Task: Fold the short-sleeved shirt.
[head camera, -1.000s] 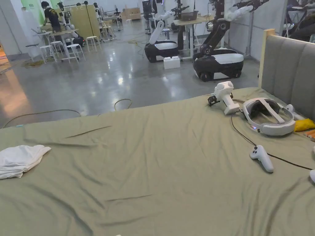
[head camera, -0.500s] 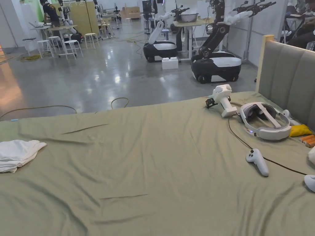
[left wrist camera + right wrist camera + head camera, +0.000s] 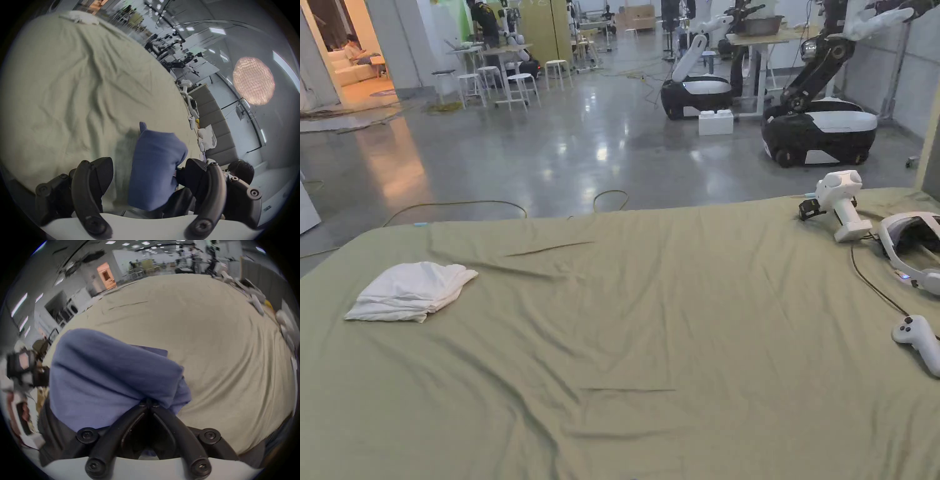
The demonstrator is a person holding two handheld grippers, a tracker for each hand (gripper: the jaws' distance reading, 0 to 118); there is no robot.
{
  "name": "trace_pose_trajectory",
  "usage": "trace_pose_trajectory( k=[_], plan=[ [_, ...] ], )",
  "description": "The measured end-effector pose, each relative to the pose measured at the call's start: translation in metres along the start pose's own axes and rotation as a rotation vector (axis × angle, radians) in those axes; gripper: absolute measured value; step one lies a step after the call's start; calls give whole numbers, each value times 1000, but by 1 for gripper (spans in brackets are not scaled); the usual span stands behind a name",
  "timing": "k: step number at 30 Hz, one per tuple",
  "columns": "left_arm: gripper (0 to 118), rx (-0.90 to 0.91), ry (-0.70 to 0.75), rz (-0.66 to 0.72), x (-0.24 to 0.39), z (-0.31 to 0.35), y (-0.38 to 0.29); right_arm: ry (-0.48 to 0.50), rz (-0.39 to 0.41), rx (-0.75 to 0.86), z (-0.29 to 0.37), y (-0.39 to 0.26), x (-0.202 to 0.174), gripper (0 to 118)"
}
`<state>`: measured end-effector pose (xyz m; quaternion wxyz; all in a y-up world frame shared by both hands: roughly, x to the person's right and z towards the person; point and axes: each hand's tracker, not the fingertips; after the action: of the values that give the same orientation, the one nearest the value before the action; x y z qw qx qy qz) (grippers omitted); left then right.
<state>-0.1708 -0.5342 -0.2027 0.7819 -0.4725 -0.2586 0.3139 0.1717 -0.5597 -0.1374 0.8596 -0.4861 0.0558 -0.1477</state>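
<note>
A blue short-sleeved shirt (image 3: 113, 373) hangs bunched above the olive bed sheet (image 3: 650, 325). My right gripper (image 3: 148, 402) is shut on a gathered fold of it, the cloth draping up and left from the closed jaws. In the left gripper view the same blue shirt (image 3: 155, 170) hangs between my left gripper's (image 3: 149, 161) wide-open jaws; neither jaw presses on it. Farther left in the right gripper view, the left gripper (image 3: 24, 368) is visible with a hand on it.
A folded white cloth (image 3: 409, 290) lies at the bed's left. On the right lie a white headset (image 3: 909, 247), a controller (image 3: 915, 334), a white hand-held device (image 3: 842, 200) and a black cable (image 3: 872, 284). Beyond the bed's far edge, wheeled robots (image 3: 819, 128) stand on grey floor.
The head camera has swung left, so the white cloth and the headset sit farther right in the picture. Nothing on the bed has visibly moved.
</note>
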Motion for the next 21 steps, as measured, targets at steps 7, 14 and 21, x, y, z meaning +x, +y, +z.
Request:
trace_pose_trajectory(
  k=[7, 14, 21],
  plan=[
    [45, -53, -78, 47, -8, -52, -6, 28, -60, -45, 7, 7, 5, 0],
    [43, -44, -72, 82, -3, -18, 13, 131, -161, 28, 46, 1, 1, 0],
    [43, 178, 200, -4, -64, 135, 98, 242, -195, 113, 108, -25, 18, 0]
  ],
)
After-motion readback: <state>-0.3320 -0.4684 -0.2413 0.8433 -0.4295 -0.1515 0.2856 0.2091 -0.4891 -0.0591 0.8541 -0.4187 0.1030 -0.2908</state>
